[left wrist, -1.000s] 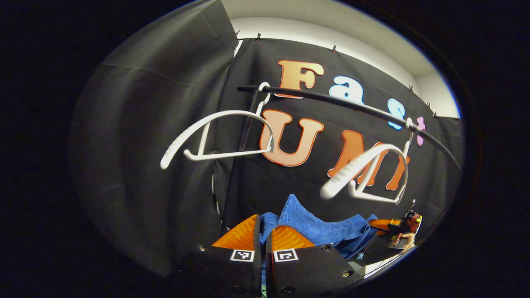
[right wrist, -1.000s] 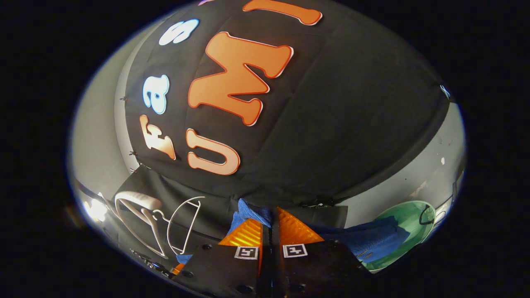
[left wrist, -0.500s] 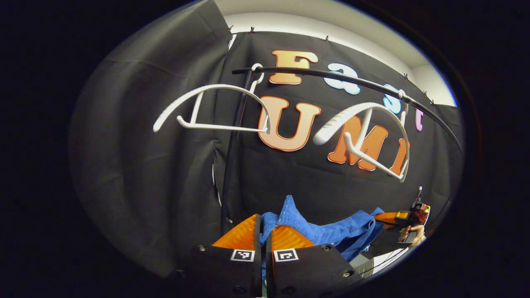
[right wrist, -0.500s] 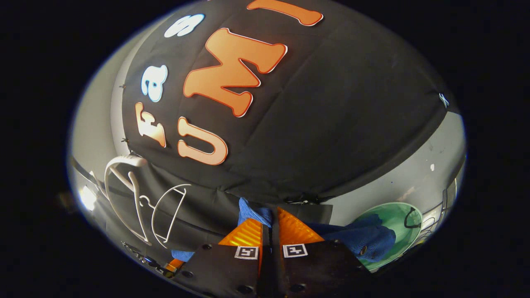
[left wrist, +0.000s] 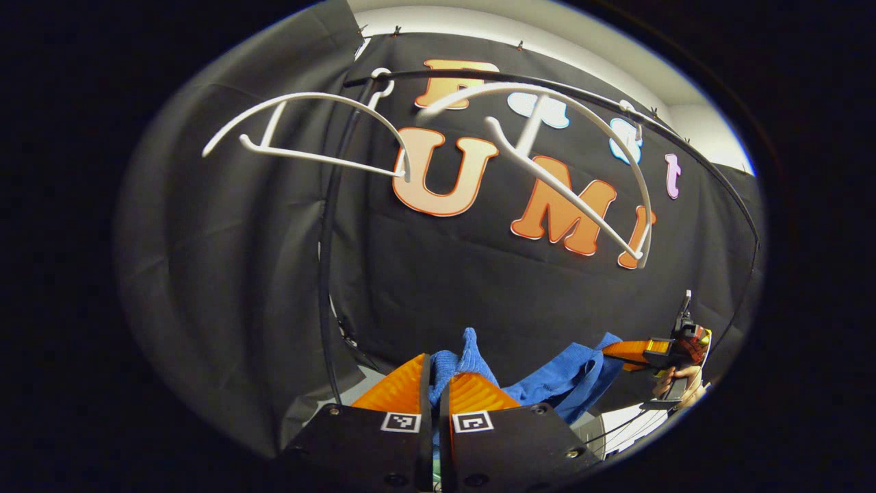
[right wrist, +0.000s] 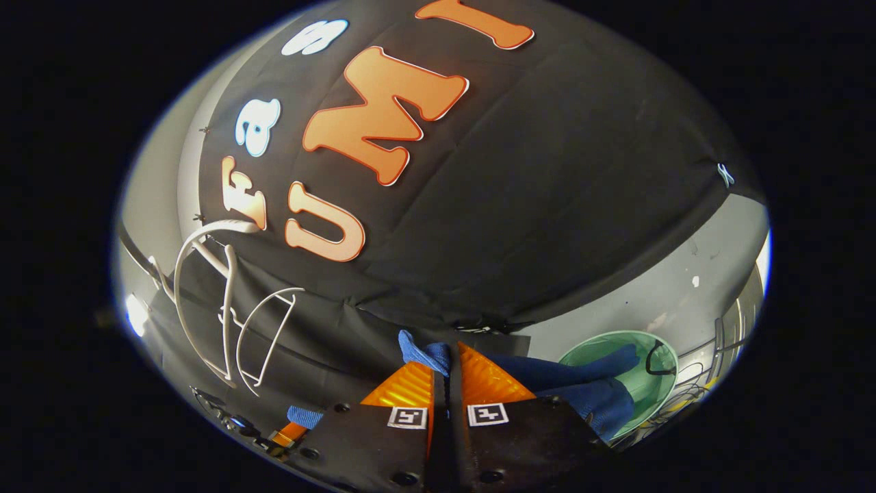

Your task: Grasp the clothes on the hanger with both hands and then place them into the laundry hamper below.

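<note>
A blue garment [left wrist: 547,380] stretches between both grippers, clear of the white hangers. My left gripper [left wrist: 435,373] is shut on one bunched end of it. In the right gripper view my right gripper [right wrist: 448,366] is shut on the other end, and the blue garment [right wrist: 588,387] sags to the right over the round green laundry hamper [right wrist: 653,373] on the floor. The right gripper [left wrist: 626,350] and the hand holding it also show far right in the left gripper view. Two bare white hangers [left wrist: 315,130] [left wrist: 568,171] hang from the black rail [left wrist: 520,79].
The rail's black upright post [left wrist: 325,260] stands left of the grippers. Grey floor [right wrist: 677,274] lies around the hamper, with cables [right wrist: 684,394] beside it. The same white hangers [right wrist: 226,308] appear at lower left in the right gripper view.
Both grippers have dropped lower with the garment; the hangers and rail have risen in the left gripper view, and the right hanger swings. The hamper has come nearer under the cloth.
</note>
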`<state>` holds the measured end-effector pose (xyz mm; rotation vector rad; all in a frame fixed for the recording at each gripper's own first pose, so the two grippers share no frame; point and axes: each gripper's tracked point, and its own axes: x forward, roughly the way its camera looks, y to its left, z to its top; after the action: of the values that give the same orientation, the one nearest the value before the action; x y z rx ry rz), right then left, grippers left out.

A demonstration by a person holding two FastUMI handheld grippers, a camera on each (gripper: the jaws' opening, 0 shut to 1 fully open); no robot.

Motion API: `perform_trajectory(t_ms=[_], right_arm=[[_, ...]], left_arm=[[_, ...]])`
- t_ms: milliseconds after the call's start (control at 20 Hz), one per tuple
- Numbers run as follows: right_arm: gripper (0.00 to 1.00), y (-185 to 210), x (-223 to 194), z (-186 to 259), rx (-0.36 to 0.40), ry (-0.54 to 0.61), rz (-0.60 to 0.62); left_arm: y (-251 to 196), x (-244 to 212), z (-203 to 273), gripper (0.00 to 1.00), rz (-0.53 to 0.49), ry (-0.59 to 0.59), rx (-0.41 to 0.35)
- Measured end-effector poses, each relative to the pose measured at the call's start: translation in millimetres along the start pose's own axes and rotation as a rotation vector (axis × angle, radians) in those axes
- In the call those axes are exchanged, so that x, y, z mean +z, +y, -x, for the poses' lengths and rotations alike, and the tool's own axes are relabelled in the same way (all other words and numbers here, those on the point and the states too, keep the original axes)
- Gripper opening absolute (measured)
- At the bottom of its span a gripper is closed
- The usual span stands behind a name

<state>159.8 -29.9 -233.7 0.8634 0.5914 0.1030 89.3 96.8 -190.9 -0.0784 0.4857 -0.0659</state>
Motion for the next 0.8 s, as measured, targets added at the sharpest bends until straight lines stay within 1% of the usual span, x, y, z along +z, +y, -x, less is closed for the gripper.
perform_trajectory(t_ms=[450,800], right_arm=[[0.08,-15,-22,27,-0.062,0.001,0.056],[0.08,-33,-37,43,-0.152,0.006,0.159]], left_arm=[[-88,-45,-24,0.04,-0.031,0.093,-0.161],[-148,-84,-51,0.04,-0.051,0.189,-0.261]])
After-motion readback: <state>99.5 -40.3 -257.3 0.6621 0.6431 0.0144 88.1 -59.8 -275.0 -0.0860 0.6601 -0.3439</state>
